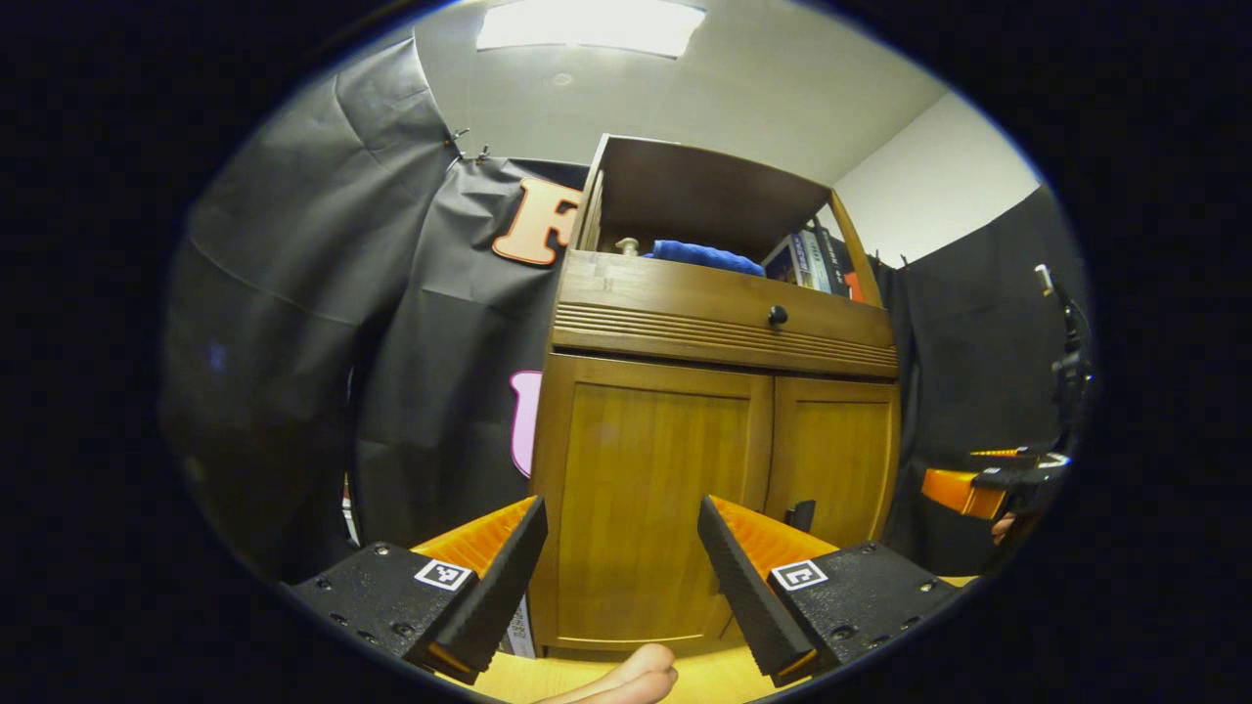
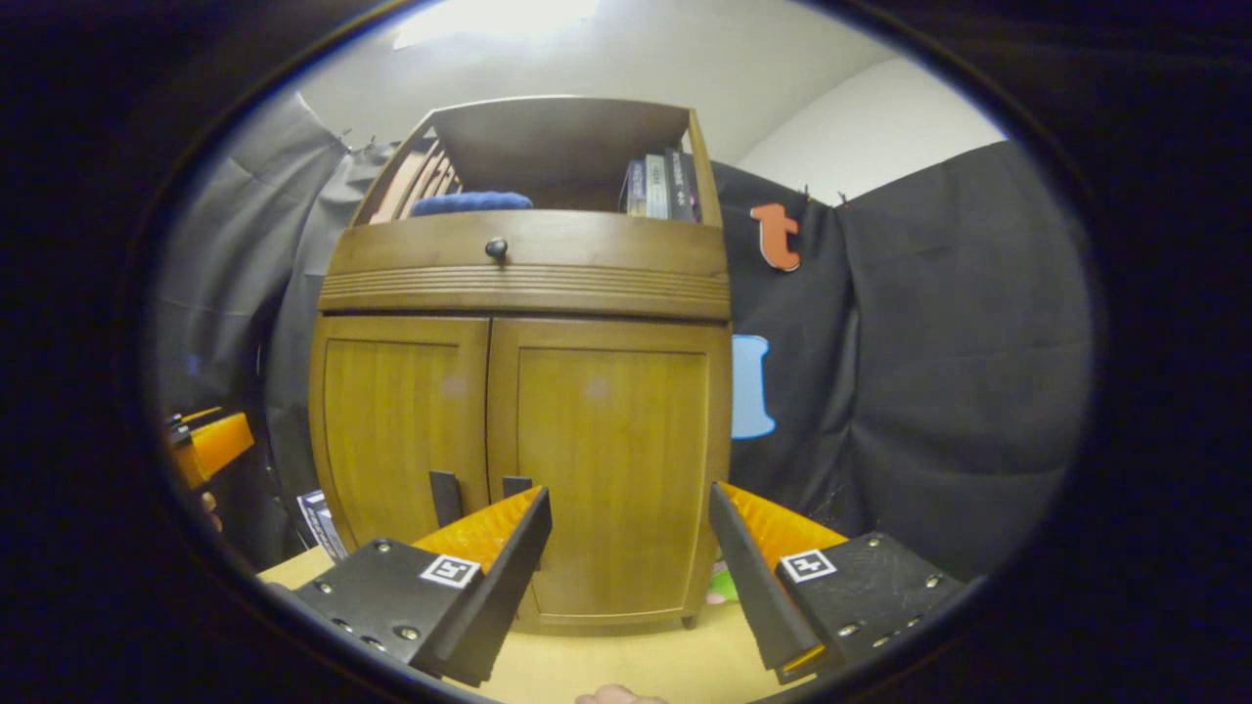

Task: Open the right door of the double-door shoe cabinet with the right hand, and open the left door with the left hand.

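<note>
Both tools are hovering in front of a wooden shoe cabinet, fingers spread apart and gripping nothing. In the left gripper view, the left tool (image 1: 622, 548) is facing the left door (image 1: 650, 489), which is sitting shut, while the right tool (image 1: 978, 484) is showing at the far right edge, well off to the side of the cabinet, with part of a hand under it. In the right gripper view, the right tool (image 2: 631, 543) is pointing at the right door (image 2: 611, 460), also shut, and the left tool (image 2: 210, 445) is peeking in at the left edge. Two dark handles (image 2: 446, 497) are hanging low where the doors meet, just beyond the right tool's fingers and not touched. Above the doors a drawer (image 2: 528, 256) with a round dark knob (image 2: 497, 248) is sitting closed, and over it an open shelf (image 2: 548, 147) is holding a blue cloth (image 2: 471, 203) and a row of books (image 2: 660, 186). The shoe cabinet (image 1: 724, 323) is standing on a pale wooden counter (image 2: 626, 665), backed by black cloth (image 2: 929, 372) under a ceiling light (image 1: 592, 24).
</note>
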